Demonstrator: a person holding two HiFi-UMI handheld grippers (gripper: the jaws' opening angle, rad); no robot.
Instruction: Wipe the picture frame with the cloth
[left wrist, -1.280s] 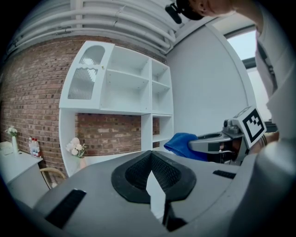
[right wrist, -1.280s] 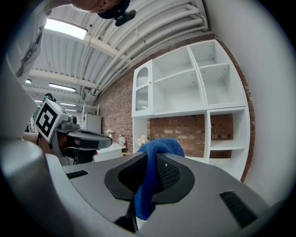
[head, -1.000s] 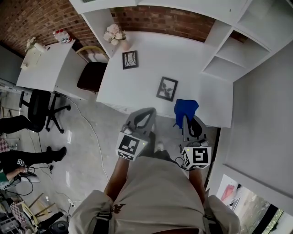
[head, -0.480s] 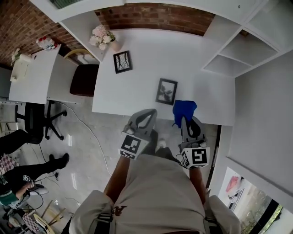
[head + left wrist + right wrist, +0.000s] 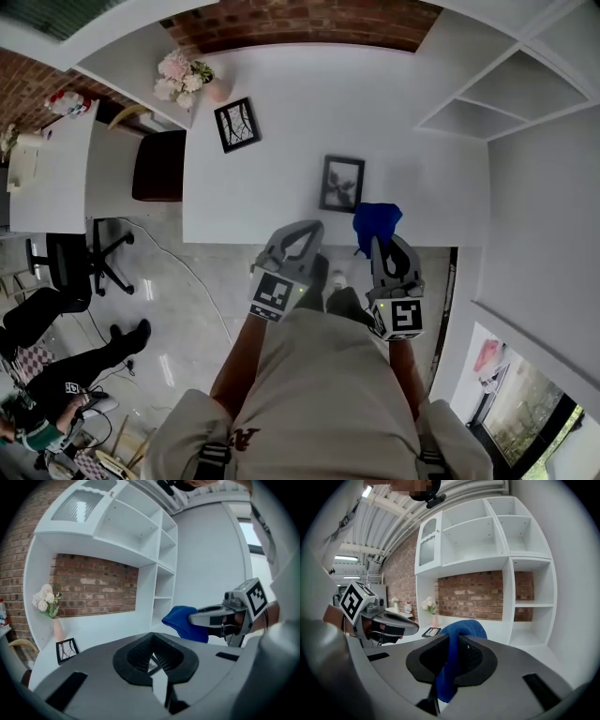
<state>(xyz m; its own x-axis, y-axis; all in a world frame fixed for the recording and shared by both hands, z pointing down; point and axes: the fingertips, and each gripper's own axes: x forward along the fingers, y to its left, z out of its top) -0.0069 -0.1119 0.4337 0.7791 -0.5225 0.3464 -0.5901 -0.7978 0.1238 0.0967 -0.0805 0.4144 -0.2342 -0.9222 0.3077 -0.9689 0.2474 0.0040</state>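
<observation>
Head view is showing the picture frame lying flat on the white surface, near its front edge and just left of the blue cloth. Frame and cloth are sitting close together, though I cannot tell whether they are touching. The cloth is bunching up over the tip of the right tongs, hanging at the edge of the surface. In the right gripper view the cloth is running down between the two jaws of the right tongs, which are pinching tight on it. The left tongs are hovering just left of the right tongs, off the front edge of the surface and below the frame. In the left gripper view the left tongs are showing their jaws pressed together with nothing between them, and the right tongs are holding the cloth off to the side.

Both forearms are reaching forward from the body, side by side, with the marker cubes facing up toward the head camera and the tips pointing at the surface.

Farther back on the surface a second frame is lying at an angle, and a vase of pale flowers is standing in the far left corner. White shelves are rising on the right, with a brick wall behind. A dark chair is standing left of the surface.
</observation>
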